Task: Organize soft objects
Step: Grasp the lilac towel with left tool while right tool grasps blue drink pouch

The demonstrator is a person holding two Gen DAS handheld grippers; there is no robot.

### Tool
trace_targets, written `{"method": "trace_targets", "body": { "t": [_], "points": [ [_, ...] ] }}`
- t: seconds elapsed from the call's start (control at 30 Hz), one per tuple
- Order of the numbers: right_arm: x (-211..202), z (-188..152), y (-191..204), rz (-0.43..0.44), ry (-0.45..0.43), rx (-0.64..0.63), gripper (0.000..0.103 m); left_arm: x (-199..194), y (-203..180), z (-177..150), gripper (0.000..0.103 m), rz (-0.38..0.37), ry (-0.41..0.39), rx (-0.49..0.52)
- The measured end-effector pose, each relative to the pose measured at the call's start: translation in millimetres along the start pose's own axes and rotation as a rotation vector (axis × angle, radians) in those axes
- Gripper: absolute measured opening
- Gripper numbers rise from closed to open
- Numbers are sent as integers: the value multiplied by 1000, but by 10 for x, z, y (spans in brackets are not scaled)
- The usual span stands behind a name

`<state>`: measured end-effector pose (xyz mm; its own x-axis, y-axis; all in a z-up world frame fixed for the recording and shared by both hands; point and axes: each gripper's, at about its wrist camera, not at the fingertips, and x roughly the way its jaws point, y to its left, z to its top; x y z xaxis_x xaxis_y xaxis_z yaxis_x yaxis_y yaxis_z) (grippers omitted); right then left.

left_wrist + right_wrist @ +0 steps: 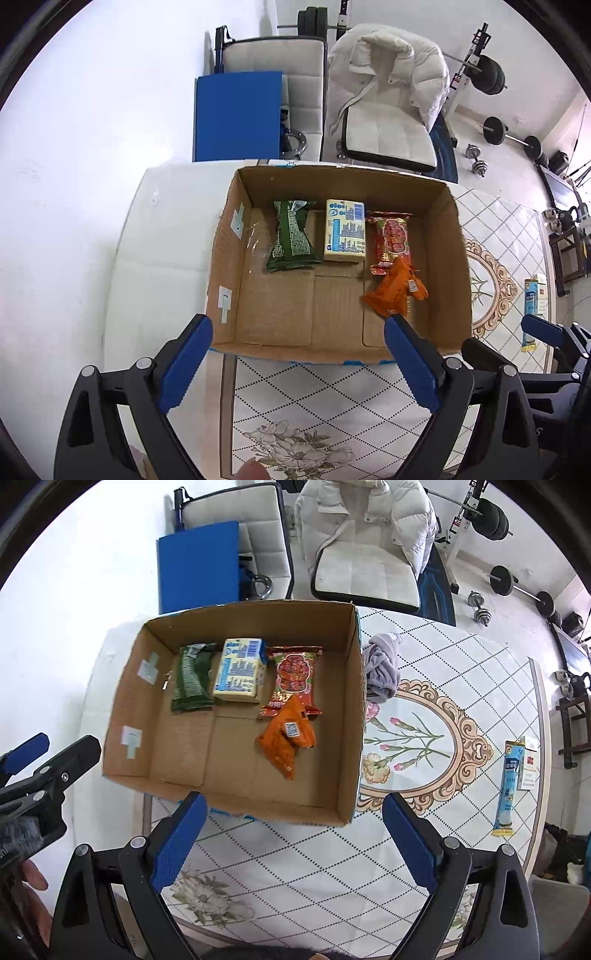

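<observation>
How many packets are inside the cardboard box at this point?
4. The green packet, the pale yellow pack and the red packet lie in a row by the cardboard box's far wall; the orange packet overlaps the red one's near end. None seems hidden.

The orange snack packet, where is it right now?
The orange packet lies inside the cardboard box, towards its right wall, overlapping the near end of the red packet.

Left gripper (297, 354) pointing steeply down, jaws wide and empty, right gripper (293, 830) likewise
</observation>
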<state>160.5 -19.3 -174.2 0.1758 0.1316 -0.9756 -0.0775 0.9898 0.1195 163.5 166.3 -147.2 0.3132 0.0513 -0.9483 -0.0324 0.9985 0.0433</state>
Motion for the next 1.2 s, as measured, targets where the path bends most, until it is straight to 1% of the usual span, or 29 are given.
{"method": "trace_targets", "body": {
  "t": [0.07,0.2,0.3,0.33,0.43,0.5,0.53,0.63,0.7,0.73,0.8,0.9,1.0,1.03,1.07,1.13,1.2],
  "points": [
    [-49,-42,0,11,-5,-3,98,-52,-16,-24,95,16,-6,5],
    [-109,-92,-110,51,-4,14,98,-115,-103,-27,95,19,-9,16],
    [-170,-130,-349,92,-2,49,98,-182,-371,55,95,-3,-30,71],
    [-201,-147,-484,100,-4,69,98,-198,-450,75,95,-6,-38,86],
    [-284,-190,-956,100,-14,141,98,-227,-868,228,95,-46,-51,147],
    [-340,-232,-1429,80,-26,219,98,-184,-1257,381,95,-67,-41,196],
    [-344,-229,-1598,67,-28,244,98,-155,-1376,443,95,-67,-35,209],
    [-312,-314,-2325,15,-17,356,98,25,-1958,705,95,-71,-12,287],
    [-218,-362,-2773,-16,12,411,98,313,-2430,917,95,-28,33,385],
    [-170,-382,-2977,-29,24,437,98,473,-2609,998,95,5,57,425],
    [-37,-400,-3336,-46,50,476,98,792,-2895,1130,95,57,110,478],
    [251,-403,-3753,-38,99,522,98,1474,-3296,1318,95,146,222,561],
    [556,-394,-4013,-8,149,558,98,2012,-3479,1408,95,202,298,591],
    [655,-404,-4073,1,163,566,98,2132,-3493,1403,95,215,317,599],
    [747,-402,-4122,6,180,571,98,2314,-3546,1397,95,229,353,622],
    [925,-406,-4147,27,207,575,98,2578,-3604,1356,95,257,401,656],
    [1092,-416,-4180,37,238,581,98,2839,-3627,1289,95,320,438,695]
  ]
}}
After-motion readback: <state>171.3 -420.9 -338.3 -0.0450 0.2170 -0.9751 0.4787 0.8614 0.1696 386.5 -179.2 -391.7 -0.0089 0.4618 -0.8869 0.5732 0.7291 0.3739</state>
